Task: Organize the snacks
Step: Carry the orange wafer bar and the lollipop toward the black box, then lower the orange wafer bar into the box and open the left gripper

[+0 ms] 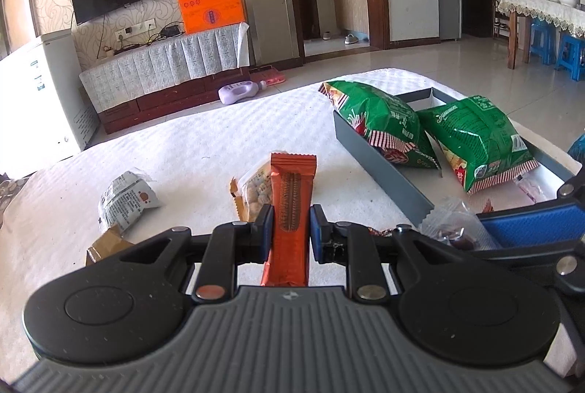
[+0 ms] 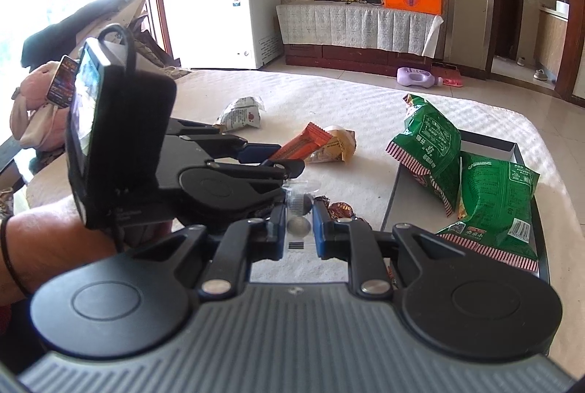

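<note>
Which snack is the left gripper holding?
The orange bar, pinched in the left gripper. The grey packet and green bags lie untouched.

Orange snack bar (image 1: 290, 206), green striped-edge bags (image 1: 380, 122), grey tray (image 1: 380, 170), white textured cloth (image 1: 182, 144)

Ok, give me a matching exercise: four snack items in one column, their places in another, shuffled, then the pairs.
Items:
1. orange bar
2. clear candy pack
3. two green bags
4. grey-white packet

Places:
A. lying loose on the white cloth, apart from the rest
B. clamped in the left tool
C. resting in the grey tray
D. clamped in the right tool

Pairs: 1-B, 2-D, 3-C, 4-A
</note>
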The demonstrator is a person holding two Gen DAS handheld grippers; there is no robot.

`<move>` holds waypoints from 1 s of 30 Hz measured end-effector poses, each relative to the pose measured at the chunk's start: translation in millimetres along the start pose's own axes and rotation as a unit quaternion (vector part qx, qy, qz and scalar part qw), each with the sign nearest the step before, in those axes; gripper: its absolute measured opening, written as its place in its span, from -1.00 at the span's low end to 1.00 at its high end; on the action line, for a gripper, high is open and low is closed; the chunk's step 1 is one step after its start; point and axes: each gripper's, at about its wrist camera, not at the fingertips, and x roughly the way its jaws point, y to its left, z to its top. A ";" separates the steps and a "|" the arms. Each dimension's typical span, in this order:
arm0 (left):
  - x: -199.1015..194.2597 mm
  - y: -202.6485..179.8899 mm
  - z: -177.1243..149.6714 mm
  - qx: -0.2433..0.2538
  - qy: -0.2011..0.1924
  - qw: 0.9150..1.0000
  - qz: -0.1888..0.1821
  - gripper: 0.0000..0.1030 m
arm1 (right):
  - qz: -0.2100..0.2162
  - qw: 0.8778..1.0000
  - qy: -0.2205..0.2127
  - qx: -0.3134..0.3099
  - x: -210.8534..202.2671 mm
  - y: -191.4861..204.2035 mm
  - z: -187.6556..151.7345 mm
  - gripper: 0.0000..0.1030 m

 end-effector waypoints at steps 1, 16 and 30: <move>-0.4 0.9 0.7 -0.002 -0.001 1.000 0.001 -0.52 | -0.001 1.000 -0.002 -0.001 -1.1 -0.3 0.4 -0.64; -9.5 -0.4 6.5 0.004 -0.025 1.000 0.010 -0.52 | -0.055 0.997 -0.055 0.015 -24.1 -20.4 4.3 -0.64; -12.9 -42.0 9.0 0.033 -0.040 0.998 -0.029 -0.52 | -0.056 0.994 -0.086 0.047 -32.7 -45.6 4.8 -0.64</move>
